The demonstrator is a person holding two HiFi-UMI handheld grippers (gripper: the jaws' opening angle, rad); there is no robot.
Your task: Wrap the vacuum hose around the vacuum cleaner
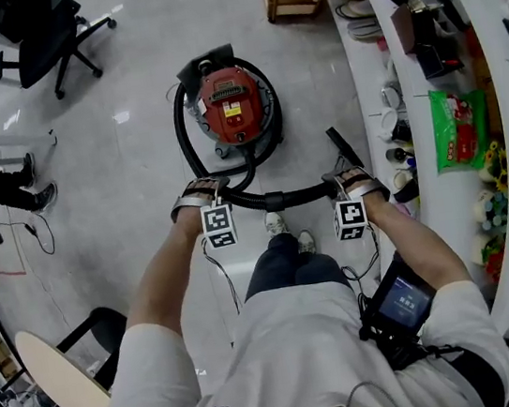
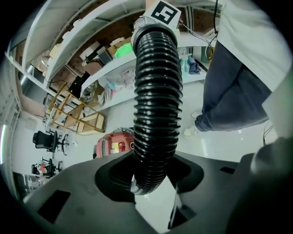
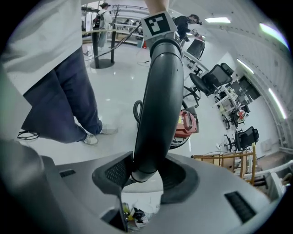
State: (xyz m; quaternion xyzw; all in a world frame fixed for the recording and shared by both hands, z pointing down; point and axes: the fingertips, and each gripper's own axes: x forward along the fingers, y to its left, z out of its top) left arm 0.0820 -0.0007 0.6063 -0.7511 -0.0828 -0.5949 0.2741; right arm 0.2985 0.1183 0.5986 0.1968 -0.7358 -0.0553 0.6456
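Two grippers, one vacuum hose, one vacuum cleaner, logged as seen.

1. Vacuum cleaner: red canister, upright on the grey floor, ahead of the person's shoes.
2. Vacuum hose: black. One part loops on the floor round the canister. The rest rises from there and spans level between the two grippers, clear of the floor.
3. Left gripper: fingers closed at medium width on the ribbed section of the hose. The hose sits in the curved notch between them, touching both sides, and runs straight on toward the other gripper's marker cube.
4. Right gripper: fingers closed at medium width on the smooth, rigid end section of the hose. That section is seated in the notch between them, and its short free end points away past the hand in the head view.
5. Surroundings: curved white desk at the person's right, carrying a green packet and small clutter. Black office chair far left.
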